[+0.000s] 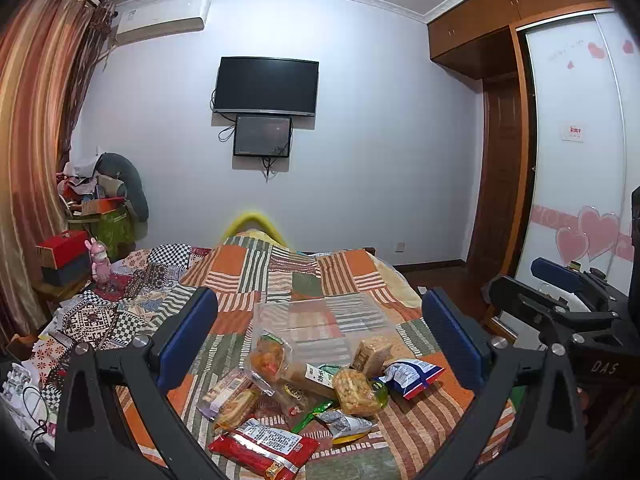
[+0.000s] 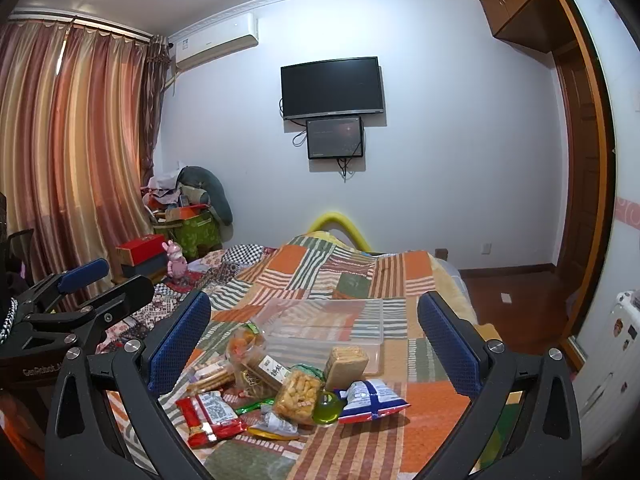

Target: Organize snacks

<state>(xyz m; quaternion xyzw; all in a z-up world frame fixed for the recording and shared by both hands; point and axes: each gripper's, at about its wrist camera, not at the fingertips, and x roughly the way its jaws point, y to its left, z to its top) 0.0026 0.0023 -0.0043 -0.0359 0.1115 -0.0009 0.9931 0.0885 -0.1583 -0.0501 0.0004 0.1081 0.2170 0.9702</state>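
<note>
A heap of snack packets lies on the patchwork bed cover: a red packet, a blue and white bag, a bag of fried puffs, a cracker block and a green jelly cup. Behind them sits a clear plastic box, with nothing in it. My left gripper hovers open above the heap, holding nothing. My right gripper is open too, to the right of the left one.
The bed cover runs back to a yellow headboard arch. A red box and a pink toy stand on the left bedside. Wardrobe doors and wooden floor lie to the right.
</note>
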